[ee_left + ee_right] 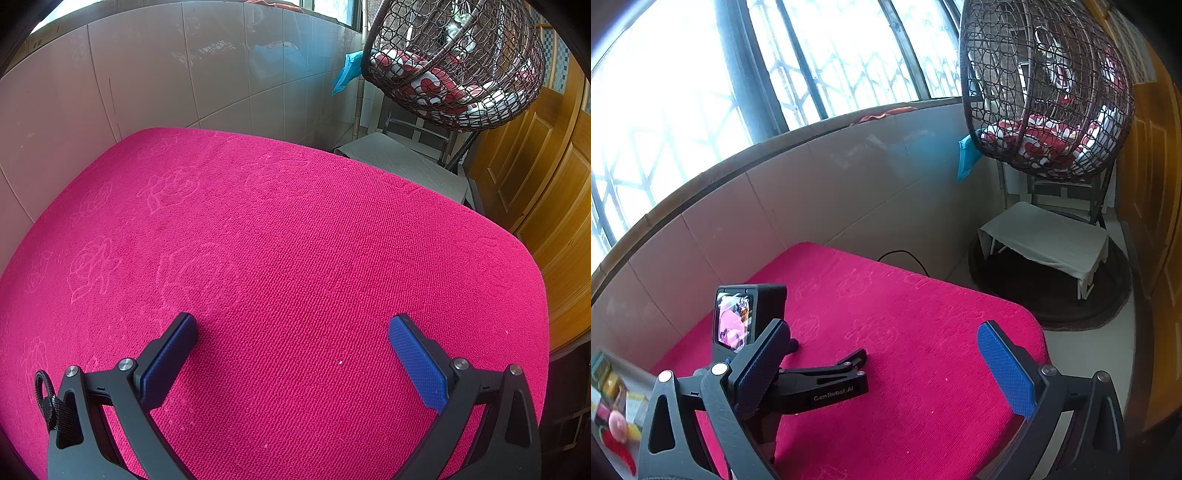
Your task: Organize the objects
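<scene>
My left gripper (291,354) is open and empty, low over a bright pink embossed cloth (295,240) that covers the table. My right gripper (879,360) is open and empty, held above the same pink cloth (923,332). In the right wrist view the left gripper's black body (820,384) with its camera screen (733,325) rests low over the cloth, just beyond my right gripper's left finger. At the far left edge of that view lies a box with colourful toy items (613,417), blurred.
A tiled wall (166,74) runs behind the table under a barred window (775,66). A wicker hanging chair (1045,92) with a red and white cushion stands at the right, with a small cloth-covered low table (1045,236) below it. A wooden door (546,177) is at the far right.
</scene>
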A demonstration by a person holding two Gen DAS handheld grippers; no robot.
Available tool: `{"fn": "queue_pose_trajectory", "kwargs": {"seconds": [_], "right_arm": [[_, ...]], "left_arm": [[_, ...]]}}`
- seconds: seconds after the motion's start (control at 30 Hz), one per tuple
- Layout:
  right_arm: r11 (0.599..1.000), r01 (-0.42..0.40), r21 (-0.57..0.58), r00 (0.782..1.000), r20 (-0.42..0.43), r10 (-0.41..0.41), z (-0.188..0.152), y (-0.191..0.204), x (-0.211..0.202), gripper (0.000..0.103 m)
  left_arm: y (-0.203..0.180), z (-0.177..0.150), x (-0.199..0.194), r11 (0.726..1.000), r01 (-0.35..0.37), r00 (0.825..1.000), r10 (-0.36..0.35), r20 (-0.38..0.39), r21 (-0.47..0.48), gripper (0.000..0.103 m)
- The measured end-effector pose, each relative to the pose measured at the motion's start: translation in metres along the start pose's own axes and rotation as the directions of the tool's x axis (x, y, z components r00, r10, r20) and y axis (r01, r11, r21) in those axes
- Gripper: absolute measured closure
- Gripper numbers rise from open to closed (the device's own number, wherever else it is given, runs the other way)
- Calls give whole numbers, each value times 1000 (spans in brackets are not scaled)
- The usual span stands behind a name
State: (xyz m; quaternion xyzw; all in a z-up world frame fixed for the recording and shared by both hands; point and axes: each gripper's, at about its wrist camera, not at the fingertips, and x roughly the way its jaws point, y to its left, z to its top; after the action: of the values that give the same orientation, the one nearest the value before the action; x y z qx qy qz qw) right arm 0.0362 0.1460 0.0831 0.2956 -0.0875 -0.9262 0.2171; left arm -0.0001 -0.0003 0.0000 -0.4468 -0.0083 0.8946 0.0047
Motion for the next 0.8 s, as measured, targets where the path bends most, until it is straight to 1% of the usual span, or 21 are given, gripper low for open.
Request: {"fn": "queue_pose_trajectory", "kwargs": {"seconds": [0.63,0.8], "right_arm": [[1000,4,16,1000,-16,-3,-8,-7,0,0],[1000,-1,11,999,-32,1,-11,-3,2,0]], "left_arm": [[-2,0,-2,1000,0,1000,0,-1,1,0],[-1,0,-2,1000,0,1000,0,-1,2,0]]}}
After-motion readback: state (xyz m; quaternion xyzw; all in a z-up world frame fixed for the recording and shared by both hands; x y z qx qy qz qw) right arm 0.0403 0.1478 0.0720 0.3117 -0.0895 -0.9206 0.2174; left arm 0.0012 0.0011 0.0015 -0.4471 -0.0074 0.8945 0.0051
